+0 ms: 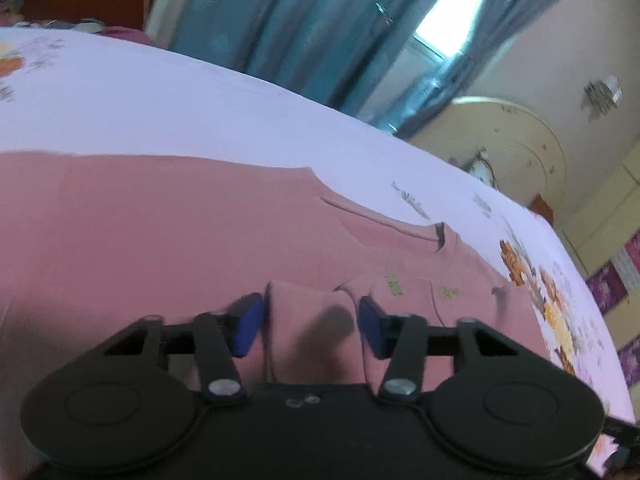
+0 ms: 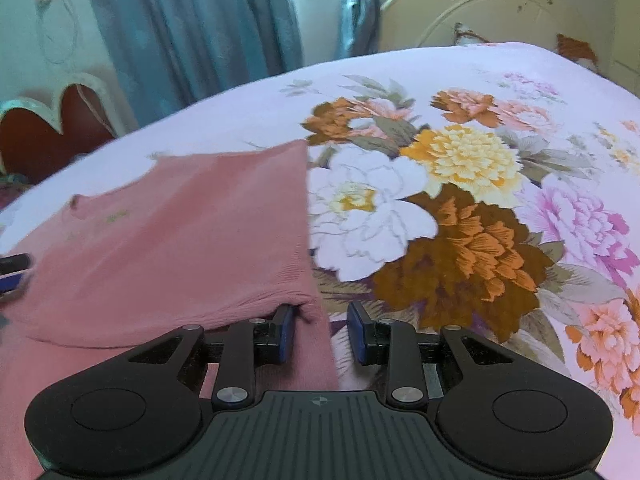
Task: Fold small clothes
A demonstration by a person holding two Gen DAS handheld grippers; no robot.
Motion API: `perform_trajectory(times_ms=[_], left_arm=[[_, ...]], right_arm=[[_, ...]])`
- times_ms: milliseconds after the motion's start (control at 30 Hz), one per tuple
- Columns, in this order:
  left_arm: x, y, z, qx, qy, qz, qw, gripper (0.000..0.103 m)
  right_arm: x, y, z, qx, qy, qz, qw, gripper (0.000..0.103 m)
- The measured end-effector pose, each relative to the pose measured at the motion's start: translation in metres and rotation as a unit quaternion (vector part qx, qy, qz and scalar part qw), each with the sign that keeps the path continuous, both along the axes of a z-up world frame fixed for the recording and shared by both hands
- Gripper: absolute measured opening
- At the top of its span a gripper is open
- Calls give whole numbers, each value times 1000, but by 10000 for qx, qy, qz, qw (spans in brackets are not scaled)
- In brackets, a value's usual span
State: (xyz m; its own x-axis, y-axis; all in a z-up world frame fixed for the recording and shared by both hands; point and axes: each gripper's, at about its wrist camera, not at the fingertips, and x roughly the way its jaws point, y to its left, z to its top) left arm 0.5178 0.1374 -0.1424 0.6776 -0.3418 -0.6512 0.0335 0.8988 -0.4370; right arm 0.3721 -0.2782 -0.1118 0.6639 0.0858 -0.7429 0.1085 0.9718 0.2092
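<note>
A small pink knit top (image 1: 168, 248) lies on the flowered bedsheet (image 1: 200, 112), partly folded over itself. My left gripper (image 1: 310, 322) is open, its blue pads either side of a raised fold of pink cloth near small green embroidery (image 1: 394, 286). In the right wrist view the pink top (image 2: 180, 248) lies at the left with a folded layer on top. My right gripper (image 2: 320, 330) is open at its lower right corner; a strip of pink cloth runs between the jaws, not pinched. The left gripper's tip (image 2: 14, 270) shows at the left edge.
The bedsheet (image 2: 460, 208) has large printed flowers to the right of the top. A cream headboard (image 2: 480, 4) stands at the far end. Teal curtains (image 2: 180, 28) and a window lie beyond the bed. A red heart-shaped chair back (image 2: 48, 124) stands at the left.
</note>
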Motion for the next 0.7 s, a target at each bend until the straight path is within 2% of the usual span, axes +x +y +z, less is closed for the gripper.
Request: perform_trajectory(times_ms=[33,67,100,167,267,367,400,467,567,600,633,700], left_arm=[[3,-1,-1,-5,28,-102,9999,21],[4,-3,-4,-10,59,-213,9998,11],[5,-6,-7,29,81,-272,9996,9],[0,-8,-8,152,-41,-312,9994,9],[-6,-11,-8,254,-248,-203,9992,7],[-25,2,0,147,-673,275,9972,7],[-31,4,1,145,-760,427,9961,7],[-35,1,-1,254,-736,356,9963,7],[-36,-1,-5,260,-605,347,9972,7],[-36,0,-6,281,-561,372,9973,12],[-35,0,-7,345,-510,435,9972,23],[-33,0,-6,406,-503,451,9969,32]], right_arm=[[-6,-2,7,44,-159,41,9999,30],[-10,-3,14,102,-316,29,9994,30],[-12,-6,22,204,-502,6,9985,30],[-4,-7,25,264,-595,59,9979,30],[28,-3,11,130,-202,58,9997,30],[40,-3,-12,-36,335,-35,9994,30],[38,-5,-14,55,275,-64,9996,30],[38,-7,-12,125,201,-59,9997,31],[44,-19,-4,483,-237,-276,9982,31],[54,-27,-1,691,-355,-407,9961,31],[65,-34,-2,866,-383,-491,9943,31],[92,-46,-8,1146,-353,-595,9910,31]])
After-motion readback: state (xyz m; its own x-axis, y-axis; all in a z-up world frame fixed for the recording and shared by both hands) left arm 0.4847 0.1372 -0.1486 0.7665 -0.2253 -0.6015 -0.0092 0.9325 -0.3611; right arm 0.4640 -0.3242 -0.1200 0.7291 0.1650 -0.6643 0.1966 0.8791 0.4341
